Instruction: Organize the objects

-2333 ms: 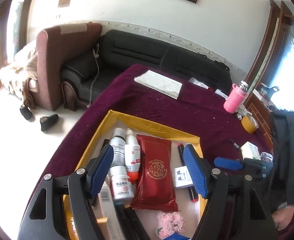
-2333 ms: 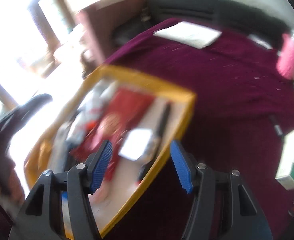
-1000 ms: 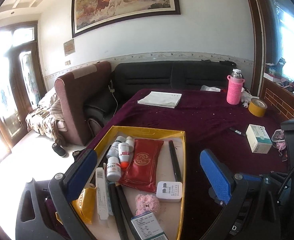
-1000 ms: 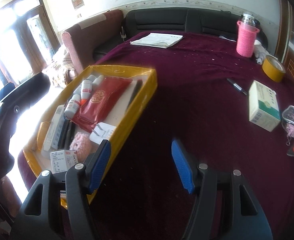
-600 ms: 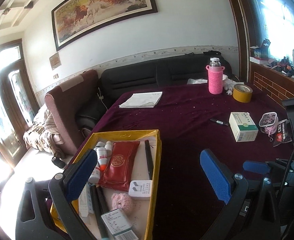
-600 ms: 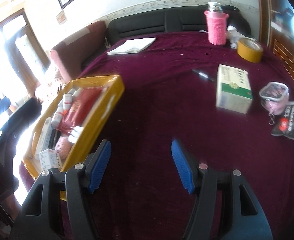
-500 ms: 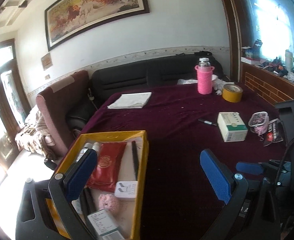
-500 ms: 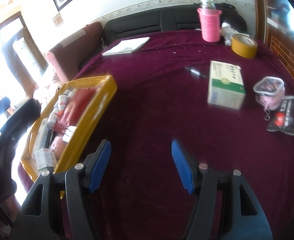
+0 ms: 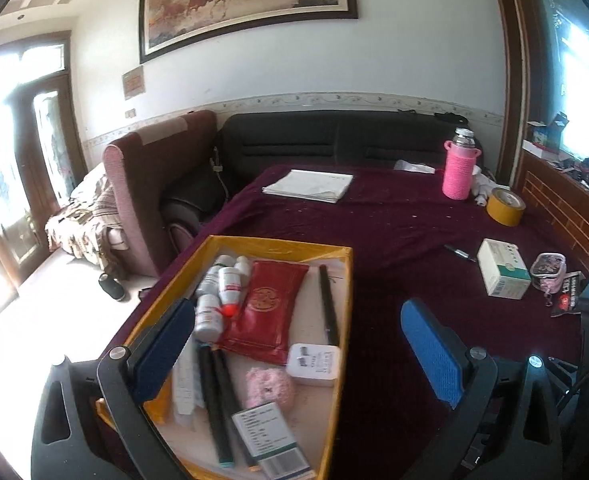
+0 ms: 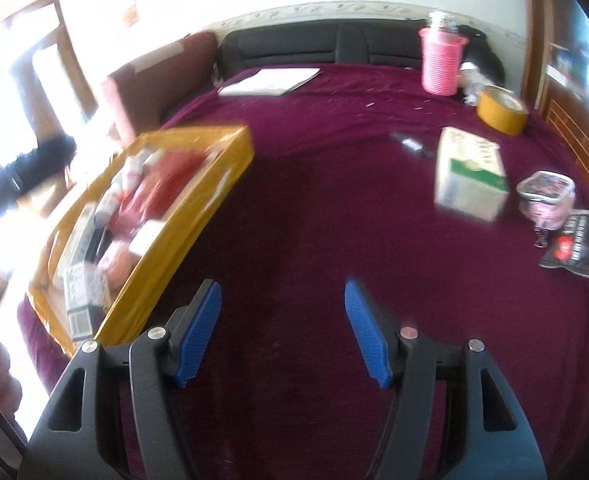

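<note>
— Tongs first: both pairs stand open with nothing between the pads. The right tongs (image 10: 282, 330) hang over bare maroon cloth; the left tongs (image 9: 294, 354) hover at the near end of the yellow tray (image 9: 344, 280).

— Where are the things to be sorted?

— Most lie in the tray already: small bottles, a red pouch (image 9: 266, 312), a white charger (image 9: 314, 364), dark pens, a printed box. Loose on the bench (image 10: 334, 208), in the right wrist view, are a white-and-green box (image 10: 470, 172) at about two o'clock from the right tongs, a pink coin purse (image 10: 546, 196) just beyond it toward three, a black packet (image 10: 570, 242) beside the purse, and a marker (image 10: 412, 144) at one o'clock.

— What could go wrong?

— I judge the box the likely next pick. It is wide; if the pads close across a corner, it may twist out or skid on the cloth. The right view is blurred, so a hasty reach could overshoot and knock the purse or packet.

— And at the tray?

— It is crowded, and its left side sits close to the bench edge. A careless drop could land on the bottles and send them rolling, or a nudge on the rim could push the tray further off.
</note>
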`<state>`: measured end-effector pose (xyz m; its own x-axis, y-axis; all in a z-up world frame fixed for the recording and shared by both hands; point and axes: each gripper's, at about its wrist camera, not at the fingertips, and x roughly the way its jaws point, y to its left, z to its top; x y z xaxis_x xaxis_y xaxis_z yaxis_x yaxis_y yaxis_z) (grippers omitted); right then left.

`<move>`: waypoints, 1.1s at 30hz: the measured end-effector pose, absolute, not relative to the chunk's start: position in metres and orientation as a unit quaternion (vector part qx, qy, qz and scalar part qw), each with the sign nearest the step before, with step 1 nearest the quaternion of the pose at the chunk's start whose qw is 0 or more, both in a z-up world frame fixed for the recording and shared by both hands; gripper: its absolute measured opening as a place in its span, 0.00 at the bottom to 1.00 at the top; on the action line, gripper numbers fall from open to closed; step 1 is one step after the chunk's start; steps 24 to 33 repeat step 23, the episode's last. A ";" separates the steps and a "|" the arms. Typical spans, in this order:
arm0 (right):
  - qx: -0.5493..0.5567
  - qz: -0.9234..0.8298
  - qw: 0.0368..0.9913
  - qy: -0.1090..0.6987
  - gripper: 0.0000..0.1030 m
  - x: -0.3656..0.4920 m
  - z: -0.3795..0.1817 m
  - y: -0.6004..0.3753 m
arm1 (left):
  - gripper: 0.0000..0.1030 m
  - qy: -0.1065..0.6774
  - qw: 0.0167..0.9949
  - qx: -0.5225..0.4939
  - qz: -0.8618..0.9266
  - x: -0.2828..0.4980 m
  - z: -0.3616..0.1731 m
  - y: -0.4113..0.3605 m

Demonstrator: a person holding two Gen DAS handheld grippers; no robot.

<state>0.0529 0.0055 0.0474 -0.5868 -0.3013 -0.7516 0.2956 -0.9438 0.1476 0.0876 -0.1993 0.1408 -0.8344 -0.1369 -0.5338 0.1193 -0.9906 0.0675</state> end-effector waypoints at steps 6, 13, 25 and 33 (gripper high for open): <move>0.436 -0.881 0.179 0.044 0.62 0.057 0.041 -0.041 | 0.98 0.008 0.124 0.277 -0.953 0.101 0.137 -0.245; 0.413 -0.890 0.170 0.091 0.62 0.065 0.053 -0.074 | 0.99 0.039 0.135 0.300 -0.944 0.101 0.117 -0.282; 0.410 -0.888 0.169 0.122 0.62 0.073 0.052 -0.103 | 0.99 0.055 0.157 0.314 -0.935 0.104 0.105 -0.311; 0.410 -0.888 0.169 0.122 0.62 0.073 0.052 -0.103 | 0.99 0.055 0.157 0.314 -0.935 0.104 0.105 -0.311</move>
